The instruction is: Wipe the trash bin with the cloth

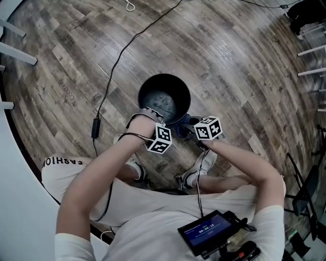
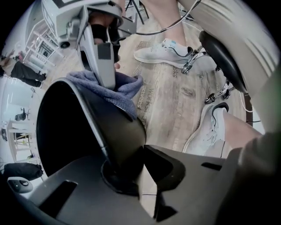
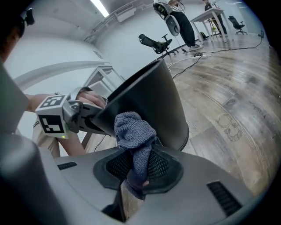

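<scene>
Even, bright light from a ceiling strip lamp (image 3: pixel 100 7) fills the room, leaving only soft, faint shadows on the wooden floor (image 1: pixel 229 61), while the inside of the bin (image 2: pixel 61 132) stays almost black with no detail. All three views bulge like a fisheye, bending straight lines, and the two gripper views end in black corners. The cloth (image 3: pixel 134 132) shows a sharp weave, but whatever lies closest to those lenses is soft.
</scene>
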The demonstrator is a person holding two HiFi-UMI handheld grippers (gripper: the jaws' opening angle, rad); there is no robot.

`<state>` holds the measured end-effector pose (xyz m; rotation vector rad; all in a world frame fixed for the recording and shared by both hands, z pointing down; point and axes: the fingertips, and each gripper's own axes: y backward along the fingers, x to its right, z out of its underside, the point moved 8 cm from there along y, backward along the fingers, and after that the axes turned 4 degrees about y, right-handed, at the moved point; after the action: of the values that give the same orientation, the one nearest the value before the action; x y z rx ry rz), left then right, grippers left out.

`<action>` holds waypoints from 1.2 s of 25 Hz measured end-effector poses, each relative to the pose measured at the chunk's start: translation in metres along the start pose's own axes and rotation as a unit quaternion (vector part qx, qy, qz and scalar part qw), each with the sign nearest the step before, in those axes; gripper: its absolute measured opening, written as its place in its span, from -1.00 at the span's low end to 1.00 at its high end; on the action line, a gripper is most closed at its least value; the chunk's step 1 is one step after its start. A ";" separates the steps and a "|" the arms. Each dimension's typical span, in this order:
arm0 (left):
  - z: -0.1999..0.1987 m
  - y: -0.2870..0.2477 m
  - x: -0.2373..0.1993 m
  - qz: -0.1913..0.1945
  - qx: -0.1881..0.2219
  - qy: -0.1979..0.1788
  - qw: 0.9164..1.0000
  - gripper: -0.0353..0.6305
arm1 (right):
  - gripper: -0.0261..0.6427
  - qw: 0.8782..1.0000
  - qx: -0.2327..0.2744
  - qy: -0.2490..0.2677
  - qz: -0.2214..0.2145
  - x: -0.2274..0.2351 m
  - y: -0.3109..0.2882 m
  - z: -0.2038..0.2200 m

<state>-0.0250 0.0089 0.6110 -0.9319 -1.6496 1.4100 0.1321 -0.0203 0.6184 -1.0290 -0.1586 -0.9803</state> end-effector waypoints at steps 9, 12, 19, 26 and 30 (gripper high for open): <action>-0.002 0.001 -0.004 0.007 0.004 0.009 1.000 -0.78 | -0.69 0.998 -0.030 -0.035 0.054 0.063 -0.065 0.048; -0.005 0.000 -0.003 0.010 0.008 0.016 1.000 -0.78 | -0.69 0.995 -0.035 -0.035 0.082 0.082 -0.084 0.056; -0.008 0.001 -0.003 0.020 0.010 0.043 0.999 -0.77 | -0.69 0.993 -0.051 -0.003 0.106 0.098 -0.098 0.058; -0.014 0.002 -0.007 0.000 0.027 0.089 0.996 -0.72 | -0.69 0.994 -0.055 0.006 0.089 0.062 -0.047 0.032; -0.022 0.012 -0.005 0.023 0.055 0.101 0.993 -0.52 | -0.69 0.997 -0.043 -0.006 0.063 0.019 -0.001 0.019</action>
<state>-0.0022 0.0154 0.6008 -1.0196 -1.3960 1.3743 0.1483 -0.0173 0.6393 -1.1108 -0.0601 -0.8732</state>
